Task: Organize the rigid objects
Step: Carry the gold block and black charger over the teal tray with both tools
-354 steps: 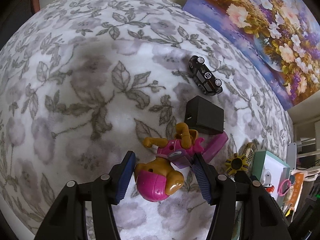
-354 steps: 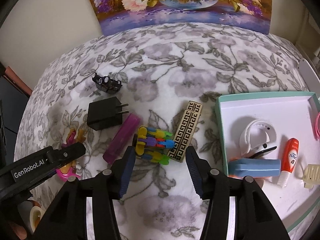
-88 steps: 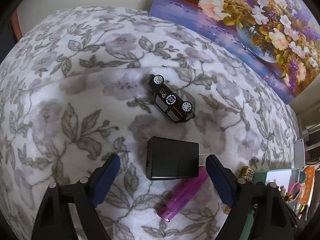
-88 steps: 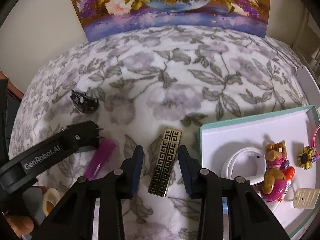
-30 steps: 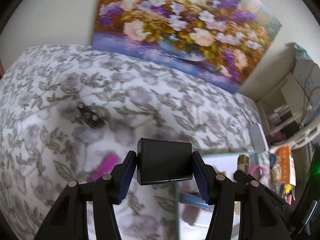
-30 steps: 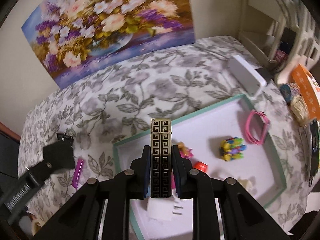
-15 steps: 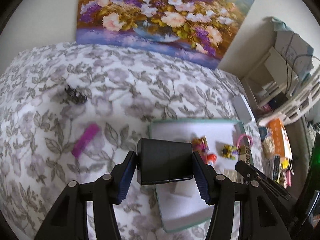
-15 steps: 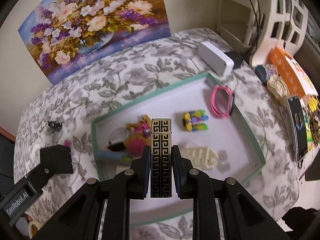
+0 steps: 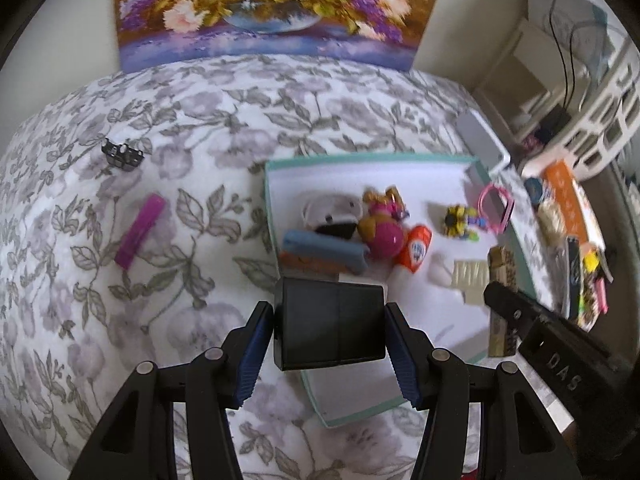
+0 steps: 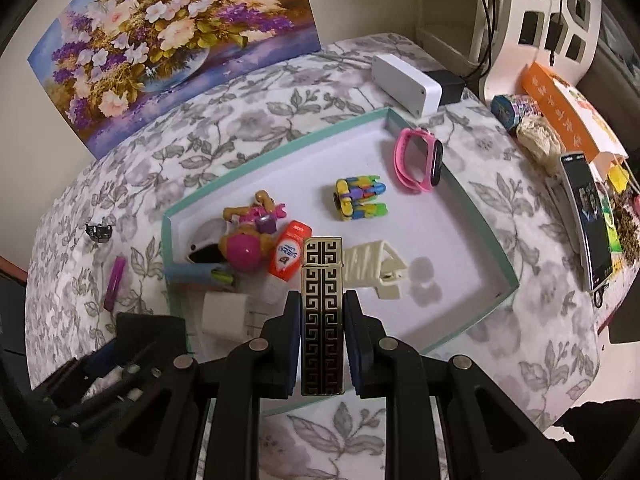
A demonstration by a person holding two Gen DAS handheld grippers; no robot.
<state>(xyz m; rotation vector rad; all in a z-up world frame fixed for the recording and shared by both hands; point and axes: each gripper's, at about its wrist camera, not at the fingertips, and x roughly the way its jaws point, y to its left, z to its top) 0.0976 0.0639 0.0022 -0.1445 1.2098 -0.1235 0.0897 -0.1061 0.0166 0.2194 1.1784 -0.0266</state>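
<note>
The left gripper clamps a black plastic charger block; the right gripper clamps a gold-and-black patterned lighter, both above the teal-rimmed white tray.

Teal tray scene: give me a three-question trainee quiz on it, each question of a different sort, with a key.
1. True or false: the purple bar lies inside the teal tray.
2. Multiple choice: the right gripper has its jaws shut on A) a pink wristband, B) the gold patterned bar, C) a white clip.
3. Fill in: the left gripper holds the black adapter above the tray's ____ corner in the left wrist view.

Key
1. False; it lies on the floral cloth, as does the toy car.
2. B.
3. Near-left.
</note>
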